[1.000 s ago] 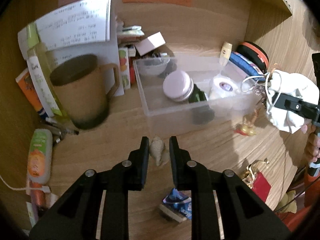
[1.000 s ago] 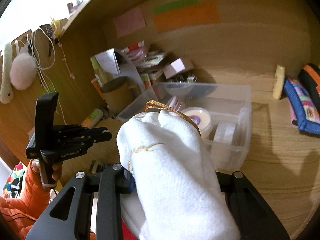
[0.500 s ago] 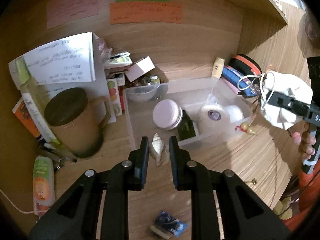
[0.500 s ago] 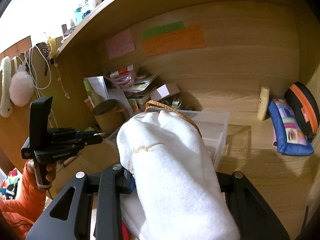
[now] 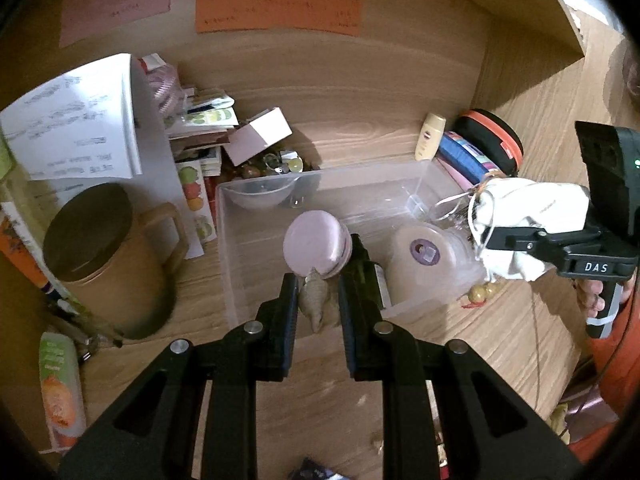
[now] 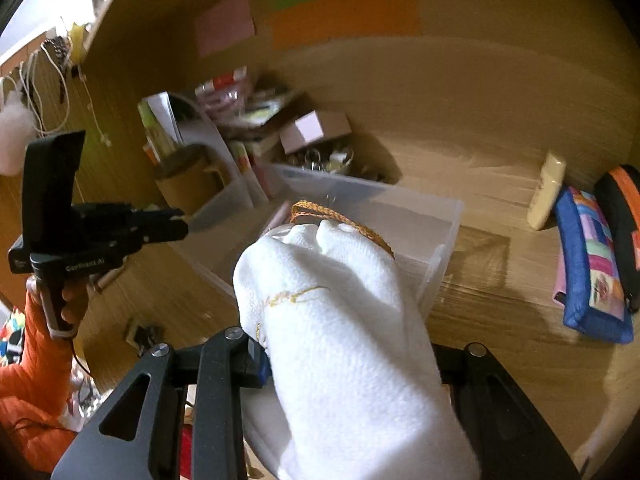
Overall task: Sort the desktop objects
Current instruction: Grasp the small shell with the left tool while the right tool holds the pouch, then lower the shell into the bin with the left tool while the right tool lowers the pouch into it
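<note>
we hold a small spiral shell (image 5: pixel 316 298) clamped between the closed jaws of the left gripper (image 5: pixel 318 280), lifted clear of the wooden desk (image 5: pixel 472 344) and hanging over the near wall of the clear plastic bin (image 5: pixel 240 240). its long axis runs roughly along the fingers, the wider end toward the bin and the narrow tip toward us, so it looks ready to drop in beside the pink round case (image 5: pixel 316 242) and the tape roll (image 5: pixel 420 256). the right gripper (image 6: pixel 348 360) is closed around a white cloth pouch (image 6: pixel 340 332) with a gold cord at its mouth, jaws part-open only as wide as the pouch fills them; the pouch points mouth-first at the bin's right end. both things are carried high, we judge, to clear the bin's rim before release.
</note>
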`<state>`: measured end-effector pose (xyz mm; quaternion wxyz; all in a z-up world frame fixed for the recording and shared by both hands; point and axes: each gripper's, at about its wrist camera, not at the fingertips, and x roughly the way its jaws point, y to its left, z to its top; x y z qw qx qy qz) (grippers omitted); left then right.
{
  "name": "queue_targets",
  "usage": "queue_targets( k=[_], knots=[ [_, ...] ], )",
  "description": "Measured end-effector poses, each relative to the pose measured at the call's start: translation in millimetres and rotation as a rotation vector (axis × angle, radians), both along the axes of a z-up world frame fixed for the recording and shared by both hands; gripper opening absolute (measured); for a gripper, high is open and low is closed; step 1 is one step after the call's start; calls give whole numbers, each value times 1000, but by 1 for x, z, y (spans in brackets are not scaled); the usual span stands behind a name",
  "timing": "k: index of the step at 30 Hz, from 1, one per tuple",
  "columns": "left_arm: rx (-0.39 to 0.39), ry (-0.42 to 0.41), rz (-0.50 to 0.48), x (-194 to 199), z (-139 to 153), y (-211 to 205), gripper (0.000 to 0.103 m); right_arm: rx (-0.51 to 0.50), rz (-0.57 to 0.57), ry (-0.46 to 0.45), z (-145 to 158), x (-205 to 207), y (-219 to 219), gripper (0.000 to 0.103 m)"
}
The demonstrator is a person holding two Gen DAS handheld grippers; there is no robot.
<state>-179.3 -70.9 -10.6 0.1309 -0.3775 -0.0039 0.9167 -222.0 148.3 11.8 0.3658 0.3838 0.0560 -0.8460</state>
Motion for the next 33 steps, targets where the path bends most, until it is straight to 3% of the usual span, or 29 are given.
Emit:
queue_targets(
  k=[5,11,15,21,33],
  knots=[
    [5,-25,-5,-17,-6,2,19,30,21,-26,-5,-15,-6,32],
    [-4,-67,-18,-35,-19,7,19,46,27,-33,-10,-22,-12,41],
    [-16,-91,-26,-42,-29,10,19,77,7,-28,-13,-27,-15,59],
    [-35,-104,-19,-46,-36,10,19,102,-9,-11,-17,-33,-21,70],
    [-51,-102,-5,-46,-36,10,19,167,-26,57,-6,-31,-38,72]
  ],
)
